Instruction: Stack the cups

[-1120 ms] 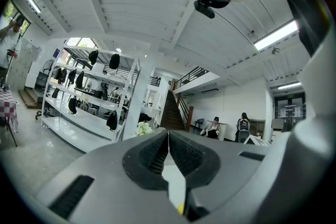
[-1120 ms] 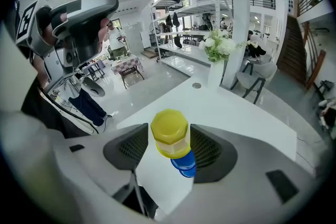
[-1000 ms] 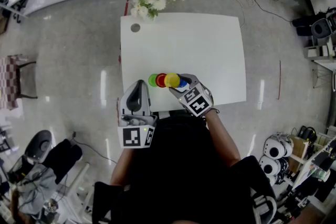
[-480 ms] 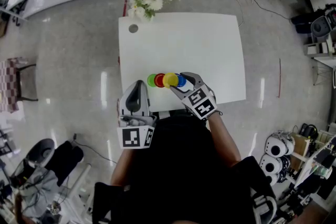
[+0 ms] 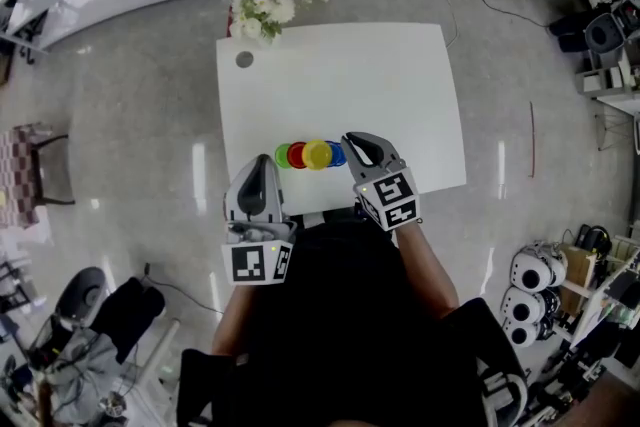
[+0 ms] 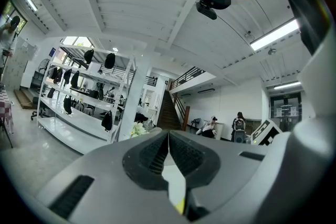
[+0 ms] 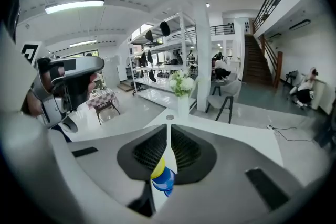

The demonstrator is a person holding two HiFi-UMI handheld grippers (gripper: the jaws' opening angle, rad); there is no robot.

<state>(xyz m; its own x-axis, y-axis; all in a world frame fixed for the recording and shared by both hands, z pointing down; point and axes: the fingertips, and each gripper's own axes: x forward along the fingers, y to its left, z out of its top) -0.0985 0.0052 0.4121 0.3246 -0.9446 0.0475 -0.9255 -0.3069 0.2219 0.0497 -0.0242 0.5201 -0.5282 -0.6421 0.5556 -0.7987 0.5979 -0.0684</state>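
Clenched with nothing between its ribbed pads, the left claw (image 5: 262,165) hangs at the near edge of the white rectangular desk (image 5: 340,75), pointing level. Just beyond its tip and slightly to its right starts a straight row of four round cups standing on the desk, each touching the next. First comes the green plastic cup (image 5: 283,156), then the red plastic cup (image 5: 297,155), then the yellow plastic cup (image 5: 317,154), and last the blue plastic cup (image 5: 337,155). None is stacked yet. The blue one stands just left of the right claw (image 5: 352,141), which tilts downward over the desk. Its jaws have just been closing and now meet at the pads with nothing held. In the right gripper view, yellow and blue show only through the slit beneath them. Far beyond both claws, a vase of white flowers (image 5: 258,10) stands at the desk's far left corner.
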